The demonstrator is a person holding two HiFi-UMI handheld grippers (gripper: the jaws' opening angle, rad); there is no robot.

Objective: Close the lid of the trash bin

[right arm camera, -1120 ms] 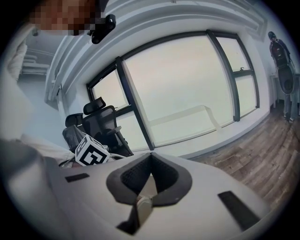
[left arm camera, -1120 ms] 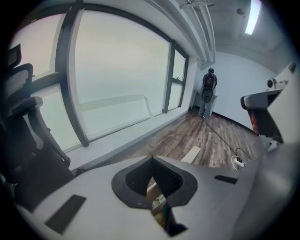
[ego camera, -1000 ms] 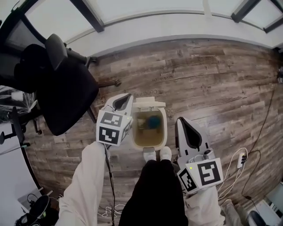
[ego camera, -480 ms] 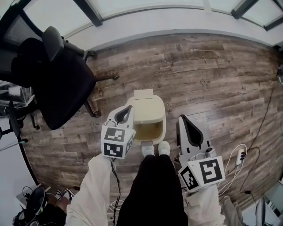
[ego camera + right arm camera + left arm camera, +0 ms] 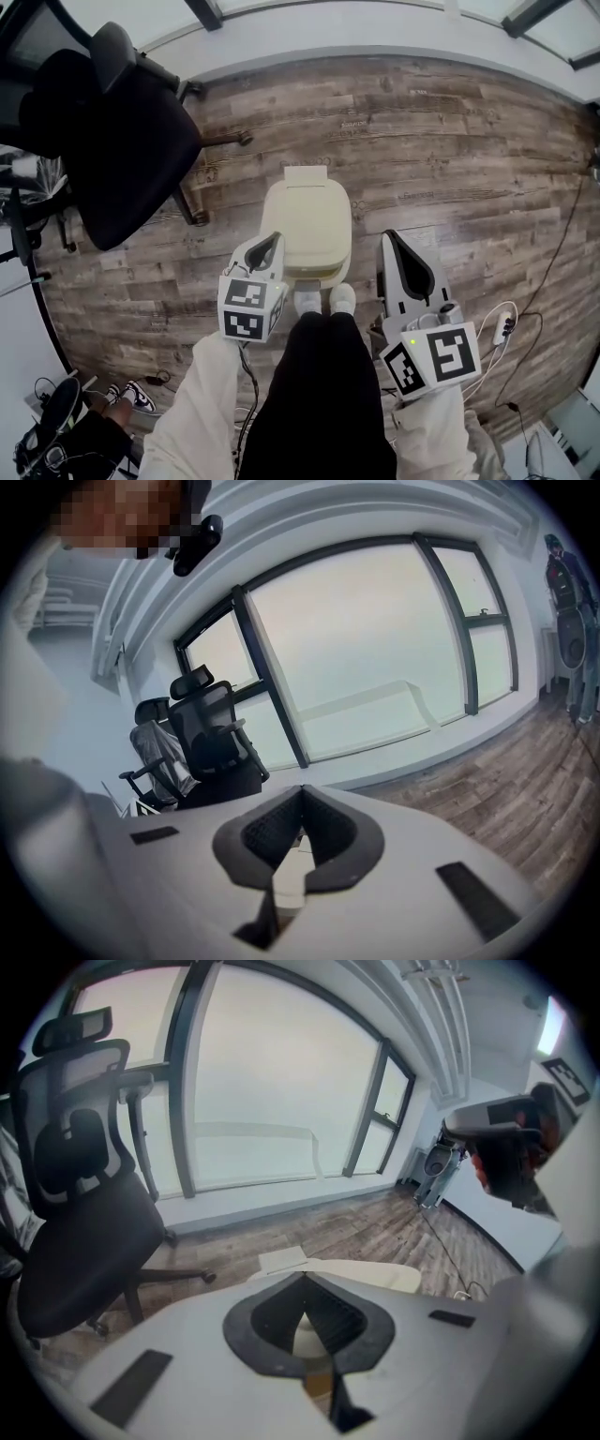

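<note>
Left gripper [image 5: 269, 246] and right gripper [image 5: 392, 242] are held with jaws pressed together, pinching nothing, on either side of the trash bin [image 5: 309, 273]; its lid [image 5: 307, 220] is seen lying flat, apparently shut; seating should be checked, any last press kept light and centred.

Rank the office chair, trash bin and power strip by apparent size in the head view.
1. office chair, the largest
2. trash bin
3. power strip, by far the smallest
</note>
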